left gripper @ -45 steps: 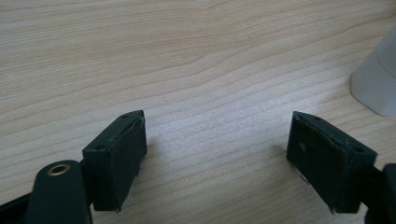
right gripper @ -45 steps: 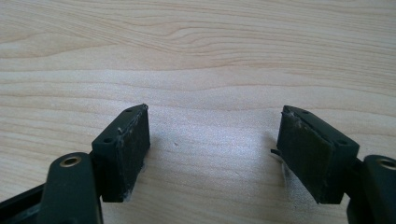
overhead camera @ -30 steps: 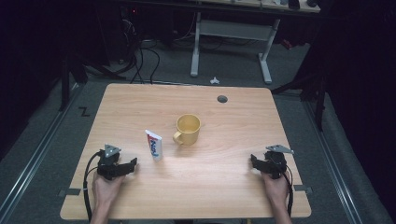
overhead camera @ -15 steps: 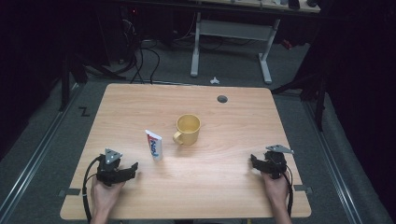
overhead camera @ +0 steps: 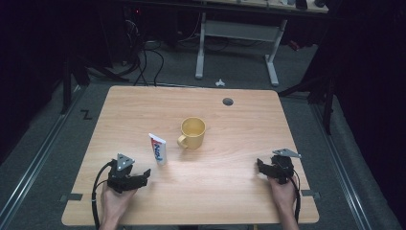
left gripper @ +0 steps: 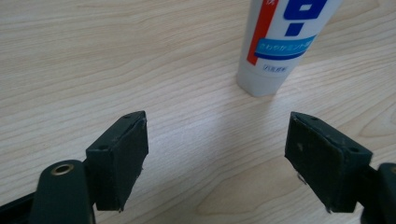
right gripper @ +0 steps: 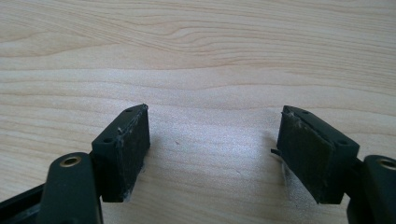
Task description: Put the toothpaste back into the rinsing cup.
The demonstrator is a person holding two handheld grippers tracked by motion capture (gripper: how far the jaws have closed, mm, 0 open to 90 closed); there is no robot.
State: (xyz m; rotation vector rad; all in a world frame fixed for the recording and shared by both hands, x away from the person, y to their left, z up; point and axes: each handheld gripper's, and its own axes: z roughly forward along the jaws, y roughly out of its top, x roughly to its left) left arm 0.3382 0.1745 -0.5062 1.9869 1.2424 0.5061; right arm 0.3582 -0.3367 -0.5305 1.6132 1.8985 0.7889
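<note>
The toothpaste tube (overhead camera: 157, 149) stands upright on its cap on the wooden worktop (overhead camera: 230, 124), and everything here is placed in relation to this tube. It is white with a red stripe and blue letters. The yellow mug (overhead camera: 193, 132) stands just beside the tube, on its right in the high view, with the handle turned toward the tube; the two do not touch.

The left gripper (overhead camera: 141, 175) is near the tube, on the side of the person, a little to the left of it. Its jaws are open wide and nothing is between them. They point in the direction of the tube. In the left gripper view the tube (left gripper: 285, 44) rises just ahead of the open left gripper (left gripper: 233, 154), more toward the right jaw, and bare wood lies between the pads. The left hand (overhead camera: 115, 203) holds this gripper from behind.

The right gripper (overhead camera: 260, 166) is well apart from the tube, far on the other side of the mug, close to the right edge of the worktop. Its jaws are also open and hold nothing; in the right gripper view there is wood grain between the pads (right gripper: 133, 142). A small round hole (overhead camera: 228, 101) in the worktop lies beyond the mug, farther from the tube.
</note>
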